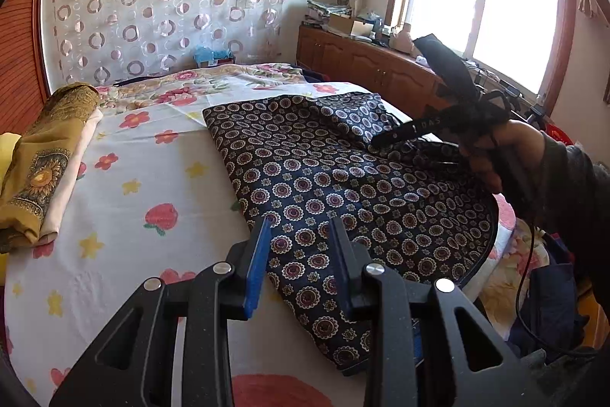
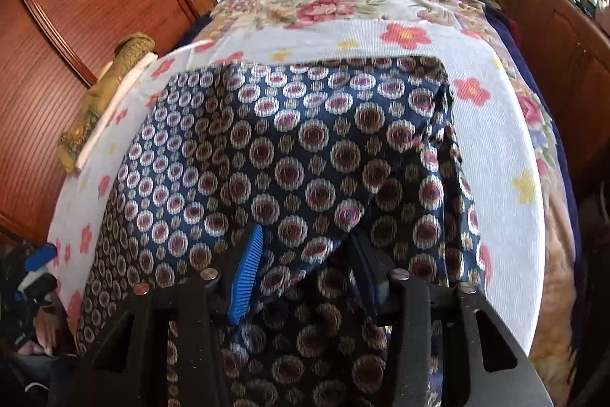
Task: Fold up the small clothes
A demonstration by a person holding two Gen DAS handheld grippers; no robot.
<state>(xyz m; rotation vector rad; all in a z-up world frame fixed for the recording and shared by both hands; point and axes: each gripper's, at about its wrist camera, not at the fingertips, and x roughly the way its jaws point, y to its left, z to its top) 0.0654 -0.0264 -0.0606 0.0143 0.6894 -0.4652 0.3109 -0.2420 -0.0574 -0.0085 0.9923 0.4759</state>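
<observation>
A dark blue garment with round flower prints lies spread on the bed, its far right part folded over itself. My left gripper hovers over the garment's near left edge, blue pads apart with nothing between them. A hand holds my right gripper low over the garment's right side. In the right wrist view, the right gripper points steeply down onto the garment. A raised fold of the cloth sits between its parted jaws, and the blue pad stands clear of it.
The bed's flowered sheet shows bare to the left of the garment. A folded yellow-brown stack lies at the bed's left edge. Along the right, under the window, runs a wooden cabinet. A wooden wardrobe stands to the left.
</observation>
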